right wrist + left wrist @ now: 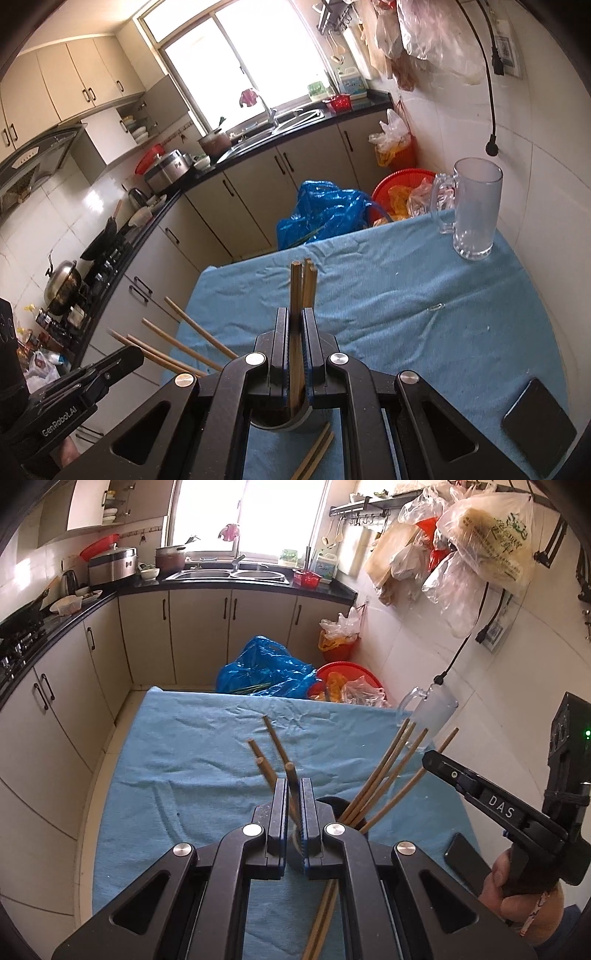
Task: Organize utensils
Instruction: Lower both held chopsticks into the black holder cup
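Both grippers hold bundles of brown wooden chopsticks over a dark cup (275,419) on the blue cloth. My left gripper (294,786) is shut on several chopsticks (275,744) that fan up and away from its tips. My right gripper (295,315) is shut on a tight bundle of chopsticks (302,280) whose lower ends reach into the cup. In the left wrist view the right gripper (430,760) comes in from the right, and its chopsticks (391,760) slant into the cup (332,806), mostly hidden behind my fingers. Two more chopsticks (314,456) lie on the cloth beneath.
A glass mug (476,206) stands at the table's far right corner by the tiled wall. A black phone (535,419) lies near right on the blue cloth (388,295). Beyond the far edge sit a blue plastic bag (325,210) and a red basket (399,184). Cabinets run along the left.
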Available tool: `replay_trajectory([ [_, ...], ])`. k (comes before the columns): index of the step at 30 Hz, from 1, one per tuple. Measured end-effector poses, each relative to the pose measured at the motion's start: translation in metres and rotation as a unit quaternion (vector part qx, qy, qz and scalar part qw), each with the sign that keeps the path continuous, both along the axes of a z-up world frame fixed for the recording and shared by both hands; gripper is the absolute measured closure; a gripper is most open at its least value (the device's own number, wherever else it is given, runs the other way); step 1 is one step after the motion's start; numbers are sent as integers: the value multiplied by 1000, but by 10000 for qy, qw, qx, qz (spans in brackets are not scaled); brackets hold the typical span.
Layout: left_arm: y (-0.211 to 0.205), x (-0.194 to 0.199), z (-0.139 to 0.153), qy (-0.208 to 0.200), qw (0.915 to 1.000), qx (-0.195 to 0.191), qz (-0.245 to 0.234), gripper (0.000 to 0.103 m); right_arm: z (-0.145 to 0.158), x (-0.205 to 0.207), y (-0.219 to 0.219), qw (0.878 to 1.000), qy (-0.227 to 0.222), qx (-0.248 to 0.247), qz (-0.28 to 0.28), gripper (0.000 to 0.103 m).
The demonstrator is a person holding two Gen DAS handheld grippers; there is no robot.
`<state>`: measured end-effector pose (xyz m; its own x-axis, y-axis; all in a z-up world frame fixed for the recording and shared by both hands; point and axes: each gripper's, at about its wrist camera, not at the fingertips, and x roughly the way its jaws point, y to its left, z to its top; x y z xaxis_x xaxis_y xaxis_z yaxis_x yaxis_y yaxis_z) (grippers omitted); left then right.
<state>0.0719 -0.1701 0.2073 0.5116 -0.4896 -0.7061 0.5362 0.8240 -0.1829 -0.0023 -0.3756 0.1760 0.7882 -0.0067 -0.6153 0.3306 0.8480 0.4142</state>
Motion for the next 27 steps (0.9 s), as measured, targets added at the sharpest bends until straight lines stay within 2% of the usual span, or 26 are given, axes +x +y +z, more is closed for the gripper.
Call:
replay_trajectory([
  [10, -4, -1, -6, -108, 9998, 164, -2, 98, -14, 7, -1, 9998, 198, -10, 89, 96],
  [27, -2, -1, -6, -152, 9997, 197, 88, 98, -7, 1, 2, 9995, 236, 67, 187, 96],
])
